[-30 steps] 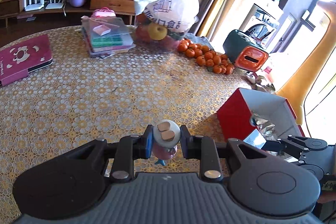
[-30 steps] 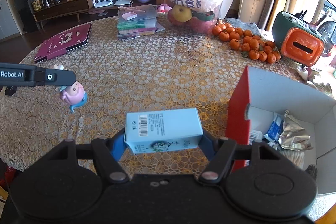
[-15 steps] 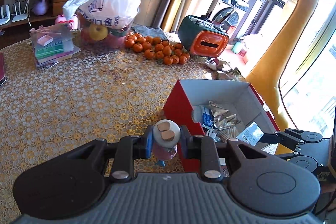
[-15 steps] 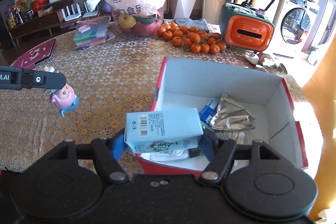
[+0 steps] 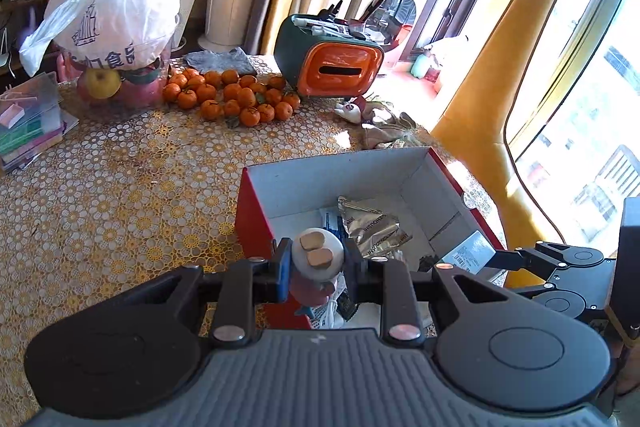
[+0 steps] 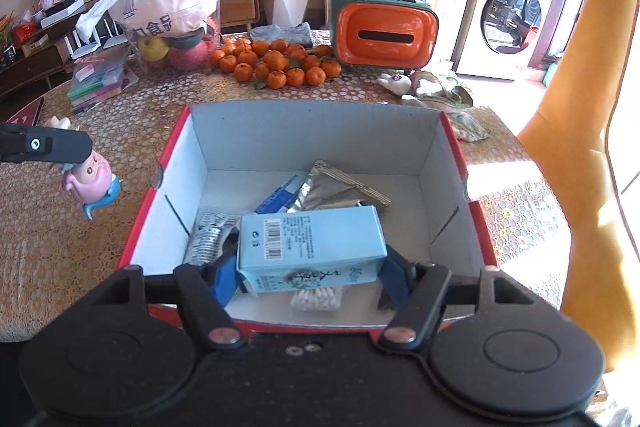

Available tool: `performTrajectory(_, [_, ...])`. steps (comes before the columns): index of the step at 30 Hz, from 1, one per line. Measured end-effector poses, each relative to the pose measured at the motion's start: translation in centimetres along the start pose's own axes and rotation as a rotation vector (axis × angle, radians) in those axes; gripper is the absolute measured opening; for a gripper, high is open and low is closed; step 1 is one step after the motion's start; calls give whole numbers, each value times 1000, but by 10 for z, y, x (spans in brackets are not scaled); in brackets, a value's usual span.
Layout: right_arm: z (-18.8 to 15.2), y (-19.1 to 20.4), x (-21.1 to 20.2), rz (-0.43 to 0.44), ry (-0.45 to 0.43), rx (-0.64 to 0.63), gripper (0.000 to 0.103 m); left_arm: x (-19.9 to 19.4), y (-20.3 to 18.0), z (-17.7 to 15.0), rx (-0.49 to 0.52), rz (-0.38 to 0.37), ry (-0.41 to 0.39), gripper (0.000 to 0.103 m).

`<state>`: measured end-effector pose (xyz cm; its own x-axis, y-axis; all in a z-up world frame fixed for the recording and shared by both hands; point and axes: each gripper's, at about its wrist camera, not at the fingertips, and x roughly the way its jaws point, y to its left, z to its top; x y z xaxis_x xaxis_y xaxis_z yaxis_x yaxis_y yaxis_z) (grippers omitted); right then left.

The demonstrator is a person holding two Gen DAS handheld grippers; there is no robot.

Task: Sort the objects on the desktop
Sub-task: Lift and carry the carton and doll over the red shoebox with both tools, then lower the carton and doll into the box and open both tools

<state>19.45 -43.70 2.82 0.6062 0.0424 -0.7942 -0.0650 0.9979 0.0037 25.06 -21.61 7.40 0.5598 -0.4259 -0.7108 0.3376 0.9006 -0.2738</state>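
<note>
Landmark: red box [image 6: 456,163], an open cardboard carton, red outside, white inside, standing on the table [image 6: 152,95].
Step in hand: carrying two items to the red box for deposit; neither is released yet (judgement).
Left gripper [image 5: 316,265]: jaws narrow, clamped on the toy figure [image 5: 318,255], a small rounded pink character with a blue tail and pale top.
Toy figure position: in the right wrist view [image 6: 93,179] it hangs outside the box's left wall, just beside it and clear of the table.
Right gripper [image 6: 310,269]: jaws wide, clamped across the ends of the blue carton [image 6: 310,243], a rectangular light-blue paper pack with a barcode.
Blue carton position: above the near part of the box interior.
Box contents: crinkled foil pouch [image 6: 340,189], a blue sachet, cotton swabs [image 6: 316,298]; soft, loose, uneven.
Next move, right: lower slightly, then open over the contents (judgement).
Next move, left: shift across the left wall before opening (judgement).
Table surface: glossy lace-pattern cloth, gold and white.
</note>
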Motion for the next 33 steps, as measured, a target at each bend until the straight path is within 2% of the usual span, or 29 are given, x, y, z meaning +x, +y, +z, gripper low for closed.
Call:
performTrajectory(7, [-5, -27, 18, -15, 29, 30, 70, 32, -18, 10, 36, -6, 18, 25])
performTrajectory(17, [-9, -45, 43, -12, 69, 54, 70, 87, -21, 20, 79, 18, 65, 25])
performTrajectory(24, [-8, -47, 60, -3, 100, 37, 70, 116, -27, 26, 145, 58, 76, 25])
performTrajectory(33, [-7, -45, 80, -16, 143, -5, 70, 156, -39, 23, 313, 157, 122, 25])
